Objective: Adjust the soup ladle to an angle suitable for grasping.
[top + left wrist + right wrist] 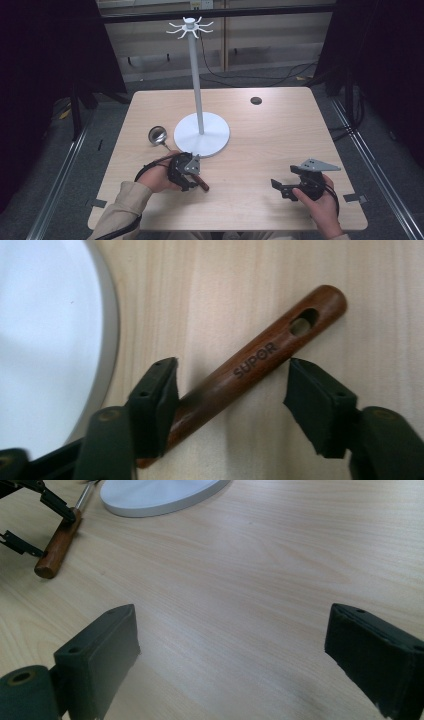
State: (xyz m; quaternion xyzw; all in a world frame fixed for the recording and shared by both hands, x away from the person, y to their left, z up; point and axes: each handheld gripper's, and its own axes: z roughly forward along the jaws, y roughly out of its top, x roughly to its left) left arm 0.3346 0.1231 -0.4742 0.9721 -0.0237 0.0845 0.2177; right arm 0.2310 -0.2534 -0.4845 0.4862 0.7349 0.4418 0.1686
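A ladle lies on the wooden table, its metal bowl (158,135) left of the white stand's base and its brown wooden handle (202,185) pointing toward the front. My left gripper (189,180) hangs over that handle. In the left gripper view the handle (260,365), marked SUPOR with a hanging hole near its end, lies slantwise between the jaws of the left gripper (232,390). One pad touches it and the other stands apart, so the gripper is open. My right gripper (280,187) rests at the front right, open (230,645) over bare wood.
A white hook stand rises mid-table: round base (202,134), thin pole (196,75), hooks at the top (190,26). Its base edge (45,340) lies close beside the left gripper. A small dark disc (256,100) sits at the back right.
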